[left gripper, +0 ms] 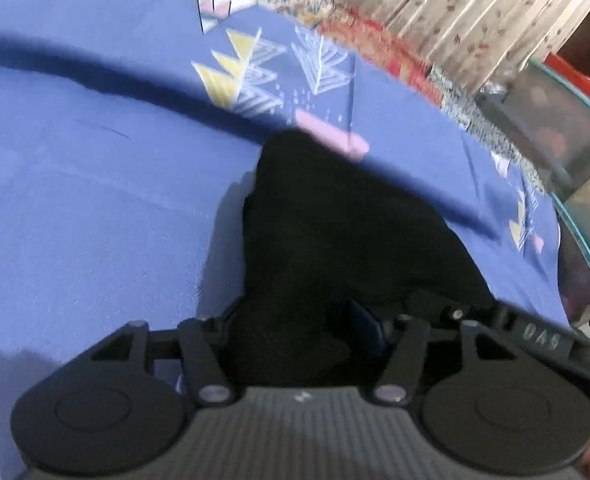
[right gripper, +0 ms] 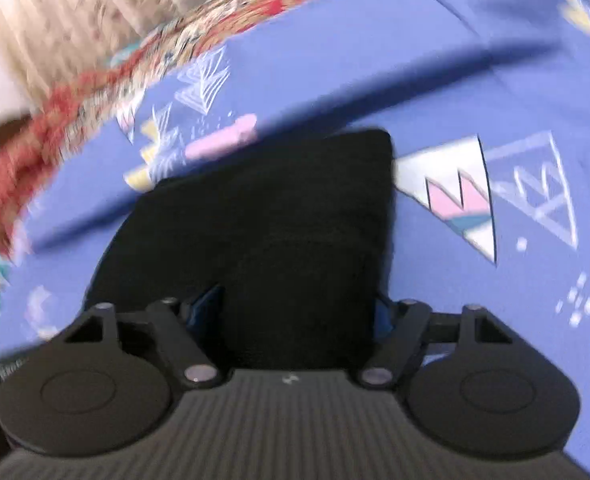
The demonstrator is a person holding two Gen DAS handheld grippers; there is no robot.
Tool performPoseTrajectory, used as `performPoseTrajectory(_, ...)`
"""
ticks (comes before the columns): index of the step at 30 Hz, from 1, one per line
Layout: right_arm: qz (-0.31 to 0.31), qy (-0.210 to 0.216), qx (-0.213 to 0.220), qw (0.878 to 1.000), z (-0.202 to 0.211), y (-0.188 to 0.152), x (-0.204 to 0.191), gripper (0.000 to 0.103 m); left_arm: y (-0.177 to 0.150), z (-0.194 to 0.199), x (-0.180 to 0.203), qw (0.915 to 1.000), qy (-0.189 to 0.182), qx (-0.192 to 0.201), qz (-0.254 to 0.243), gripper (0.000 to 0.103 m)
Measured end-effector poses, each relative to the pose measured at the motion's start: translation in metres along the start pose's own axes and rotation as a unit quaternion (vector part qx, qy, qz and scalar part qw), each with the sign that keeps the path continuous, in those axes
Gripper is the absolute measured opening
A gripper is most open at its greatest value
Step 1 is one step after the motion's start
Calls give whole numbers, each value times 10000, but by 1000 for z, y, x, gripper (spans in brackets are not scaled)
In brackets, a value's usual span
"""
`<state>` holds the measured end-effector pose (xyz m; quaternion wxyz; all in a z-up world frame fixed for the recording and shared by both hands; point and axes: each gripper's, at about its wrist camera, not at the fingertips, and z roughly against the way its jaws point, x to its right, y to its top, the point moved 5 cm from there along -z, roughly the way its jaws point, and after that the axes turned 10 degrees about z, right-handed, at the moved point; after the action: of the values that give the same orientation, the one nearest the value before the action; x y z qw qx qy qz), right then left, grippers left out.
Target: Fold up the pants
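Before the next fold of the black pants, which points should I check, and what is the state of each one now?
1. Pants lie on the blue bedsheet, not hanging over its edge: ok.
2. Pants already folded into a compact shape with a straight far edge, seen from the right wrist: ok.
3. Left gripper jaws apart, black cloth in the gap; whether the pads press on it: cannot tell.
4. Right gripper jaws wide apart, cloth between them; grip: cannot tell.
5. Sheet around the pants free of other loose things in view: ok.
6. Pictures sharp enough to judge wrinkles in the cloth: not ok, both are blurred.
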<state>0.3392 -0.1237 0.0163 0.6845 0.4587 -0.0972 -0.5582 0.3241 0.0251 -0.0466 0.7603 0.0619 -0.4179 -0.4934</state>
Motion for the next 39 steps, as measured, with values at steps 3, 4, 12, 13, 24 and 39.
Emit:
performPoseTrajectory(3,118,-105,133,9998,26,2,-2,77,-6,26,8,9997,146,158,-137,58)
performPoseTrajectory(4,254,-212,268,9991,40,1,-3,77,-7,37,10,9993,161,255,-212,58)
performPoseTrajectory(12,-43,-182,616,9979,128,-57,-5,77,-67,129,19,9932,412,679,-854,65)
performPoseTrajectory(13,-66,-224,579,9981,132,-68,-10,77,-78,138,17,9923,494,685,-904,73)
performPoseTrajectory(24,44,-254,-16,9997,171,-160,-53,87,-143,224,-7,9831,1388,959,-706,103)
performPoseTrajectory(39,369,-301,35,9989,182,-162,-74,96,-163,268,12,9649,1673,1695,-1103,103)
